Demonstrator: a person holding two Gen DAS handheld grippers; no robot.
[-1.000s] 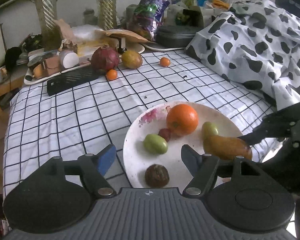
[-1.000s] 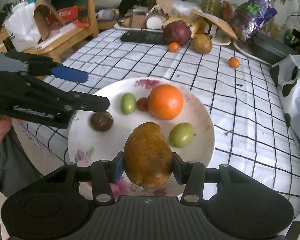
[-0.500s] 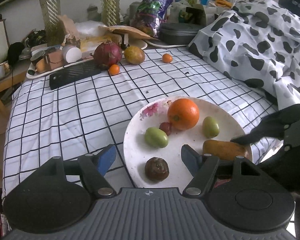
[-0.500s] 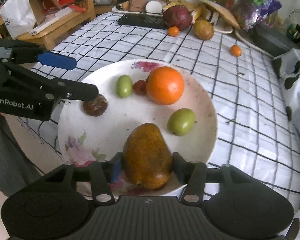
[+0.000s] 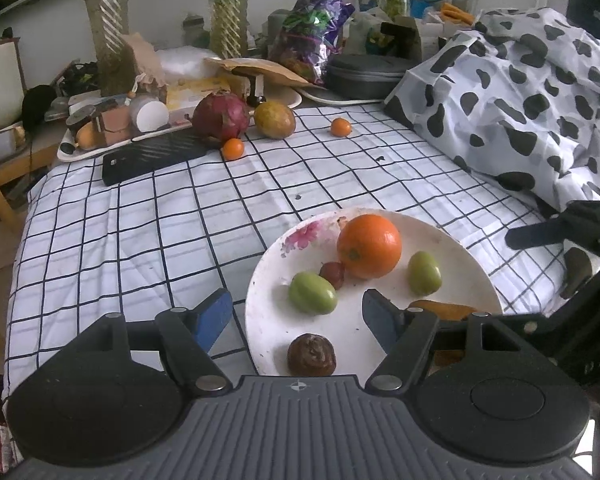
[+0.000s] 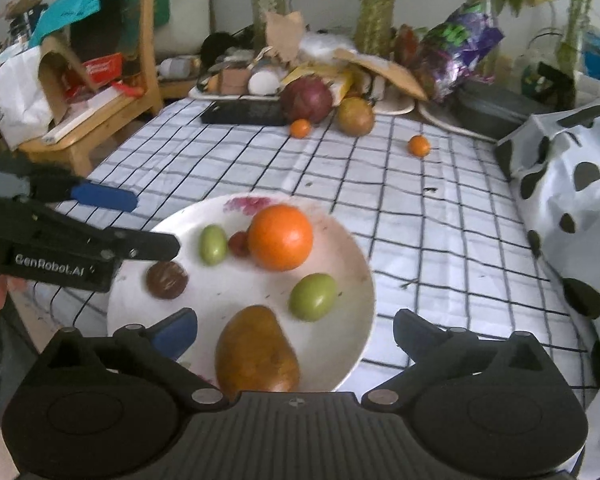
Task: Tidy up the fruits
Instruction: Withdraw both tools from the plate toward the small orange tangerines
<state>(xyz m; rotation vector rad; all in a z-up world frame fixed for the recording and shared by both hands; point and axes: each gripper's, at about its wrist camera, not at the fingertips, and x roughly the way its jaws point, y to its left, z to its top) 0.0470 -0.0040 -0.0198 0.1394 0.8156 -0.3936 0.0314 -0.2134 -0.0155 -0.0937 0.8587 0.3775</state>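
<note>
The right tool (image 6: pixel 294 330) stood wide over the released mango (image 6: pixel 256 350) between its fingers, a smooth, heavyish, bruisable fruit best gripped across its middle.

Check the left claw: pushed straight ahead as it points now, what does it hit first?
Likely the dark wrinkled fruit at the near edge of the plate, lying between the open left claw fingers. The green fruit sits just beyond. Depth is uncertain.
</note>
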